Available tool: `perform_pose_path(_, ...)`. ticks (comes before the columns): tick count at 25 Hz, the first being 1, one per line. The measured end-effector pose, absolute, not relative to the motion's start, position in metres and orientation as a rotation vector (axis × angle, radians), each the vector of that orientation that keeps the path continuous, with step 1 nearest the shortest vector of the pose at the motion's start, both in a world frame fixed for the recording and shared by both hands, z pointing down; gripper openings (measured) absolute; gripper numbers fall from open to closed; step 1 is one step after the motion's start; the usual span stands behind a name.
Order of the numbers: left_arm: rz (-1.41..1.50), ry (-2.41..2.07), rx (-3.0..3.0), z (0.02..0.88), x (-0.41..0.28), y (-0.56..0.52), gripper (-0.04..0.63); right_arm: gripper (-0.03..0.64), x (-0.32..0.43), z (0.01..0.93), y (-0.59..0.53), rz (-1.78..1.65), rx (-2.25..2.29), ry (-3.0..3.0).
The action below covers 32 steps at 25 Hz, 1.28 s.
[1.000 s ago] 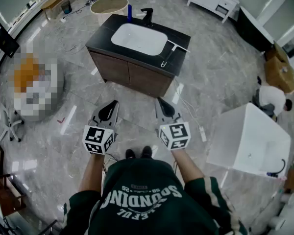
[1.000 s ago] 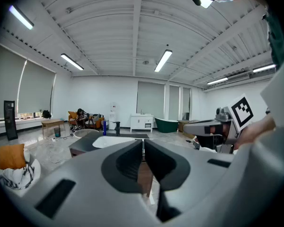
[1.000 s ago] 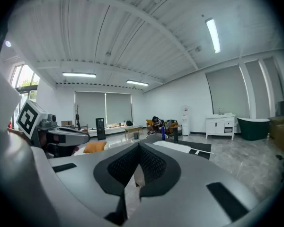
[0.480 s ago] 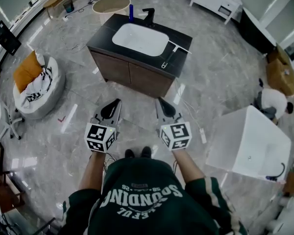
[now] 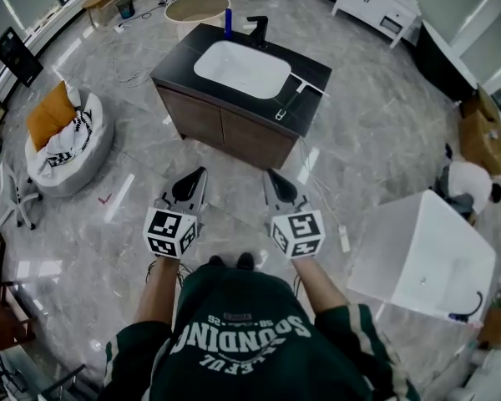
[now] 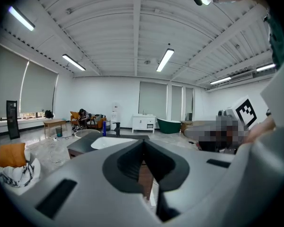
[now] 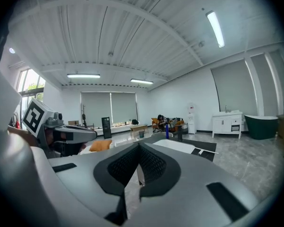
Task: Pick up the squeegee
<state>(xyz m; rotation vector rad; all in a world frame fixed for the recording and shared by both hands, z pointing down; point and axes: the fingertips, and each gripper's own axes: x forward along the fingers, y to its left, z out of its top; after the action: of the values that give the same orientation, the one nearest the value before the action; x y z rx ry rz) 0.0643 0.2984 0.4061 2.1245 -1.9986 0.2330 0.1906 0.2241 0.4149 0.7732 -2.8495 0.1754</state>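
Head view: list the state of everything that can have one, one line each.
squeegee: lying flat on the countertop, right of the basin, untouched
left tool: shut, empty
right tool: shut, empty
vanity doors: closed
basin: empty
blue bottle: upright

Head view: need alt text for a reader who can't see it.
A person on a marble floor holds the left hand-held gripper and the right hand-held gripper, both shut and empty, pointed toward a dark vanity ahead. A squeegee lies on its counter, right of the white basin, untouched.
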Motion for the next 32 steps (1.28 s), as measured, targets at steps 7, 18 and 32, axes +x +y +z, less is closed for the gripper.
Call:
perform_pose_path(7, 0.231, -2.029, 2.098, 0.409, 0.069, 0.286, 0.002, 0.002, 0.196, 0.423, 0.215, 0.186, 0.724, -2.854)
perform_pose_path(18, 0.215, -2.037, 2.111, 0.419, 0.048, 0.237, 0.002, 0.002, 0.18, 0.428, 0.168, 0.163, 0.732, -2.876)
perform_pose_path(32, 0.229, -1.911, 2.176, 0.439, -0.035, 0.129, 0.002, 0.002, 0.103, 0.448, 0.082, 0.24, 0.85, -2.803)
